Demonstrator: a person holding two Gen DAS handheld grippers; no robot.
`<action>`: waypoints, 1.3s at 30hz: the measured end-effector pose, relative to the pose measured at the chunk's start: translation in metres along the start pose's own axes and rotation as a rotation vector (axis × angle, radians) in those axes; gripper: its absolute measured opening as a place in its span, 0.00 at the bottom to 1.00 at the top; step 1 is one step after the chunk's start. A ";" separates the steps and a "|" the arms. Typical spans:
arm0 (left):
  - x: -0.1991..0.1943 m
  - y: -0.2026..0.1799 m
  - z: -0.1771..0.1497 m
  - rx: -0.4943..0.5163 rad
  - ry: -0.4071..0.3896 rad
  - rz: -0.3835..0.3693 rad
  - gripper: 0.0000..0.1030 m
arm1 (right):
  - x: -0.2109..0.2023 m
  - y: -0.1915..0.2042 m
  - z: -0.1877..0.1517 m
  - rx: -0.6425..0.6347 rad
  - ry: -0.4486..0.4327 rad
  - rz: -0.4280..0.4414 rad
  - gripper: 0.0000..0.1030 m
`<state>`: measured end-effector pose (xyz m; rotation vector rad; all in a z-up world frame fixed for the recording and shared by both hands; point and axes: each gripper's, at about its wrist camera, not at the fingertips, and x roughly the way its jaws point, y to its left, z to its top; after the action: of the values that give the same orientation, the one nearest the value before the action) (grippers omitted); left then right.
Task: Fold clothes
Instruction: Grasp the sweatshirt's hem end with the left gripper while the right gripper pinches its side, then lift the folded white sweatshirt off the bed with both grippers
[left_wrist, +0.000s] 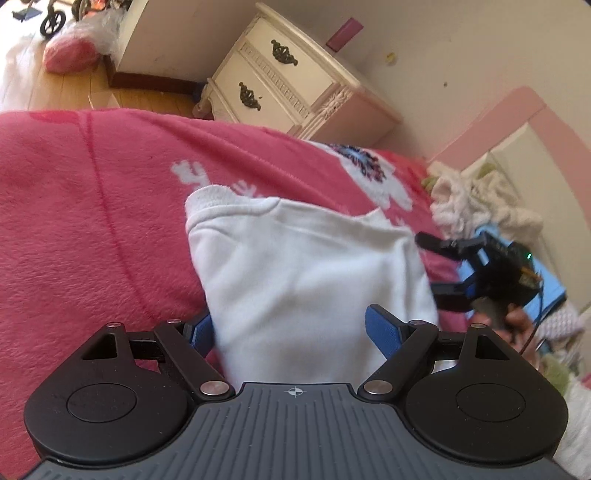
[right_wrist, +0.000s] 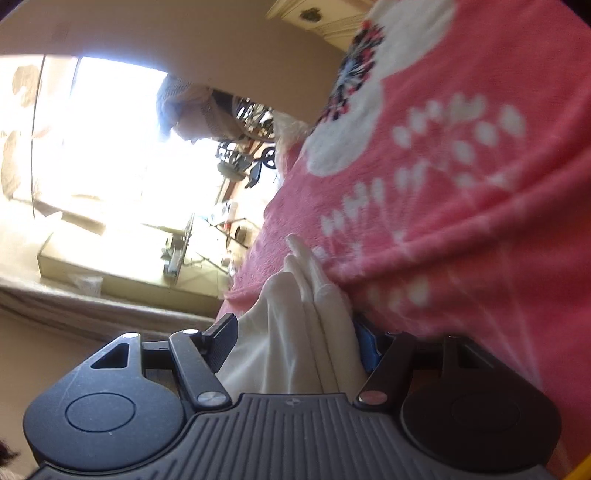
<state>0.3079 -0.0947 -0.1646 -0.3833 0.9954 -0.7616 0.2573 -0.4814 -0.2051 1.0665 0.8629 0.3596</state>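
white garment lies on the pink blanket of the bed, already doubled up into a compact stack. long axis runs straight out from the left gripper, ribbed edge at the far end near the nightstand.

left fingers spread wide, one either side of the garment's near end; cloth sits in the gap, not pinched as far as i can tell.

right gripper seen from the left view is at the garment's right edge, fingers apart. its own view shows it rolled on its side, layered folds running between the fingers, one above and one against the blanket. gap looks wide, but can't tell for sure whether it's bearing on cloth.

so both grippers straddle the same stack: left at the near short end, right at the side. this fits either a mid-fold regrip or a finished stack.

clutter: crumpled cream fabric right of the right gripper; nothing else near the garment.
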 end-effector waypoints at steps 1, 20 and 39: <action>-0.001 0.002 -0.001 -0.017 -0.004 -0.011 0.80 | 0.001 0.002 -0.001 -0.016 0.008 0.004 0.67; 0.006 0.021 0.001 -0.071 0.066 -0.186 0.66 | 0.003 0.001 -0.004 -0.080 0.137 0.118 0.38; 0.006 -0.018 0.006 0.098 0.022 -0.020 0.28 | -0.010 0.066 -0.023 -0.373 0.036 0.075 0.26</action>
<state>0.3080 -0.1117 -0.1541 -0.3008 0.9718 -0.8307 0.2423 -0.4434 -0.1476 0.7487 0.7531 0.5795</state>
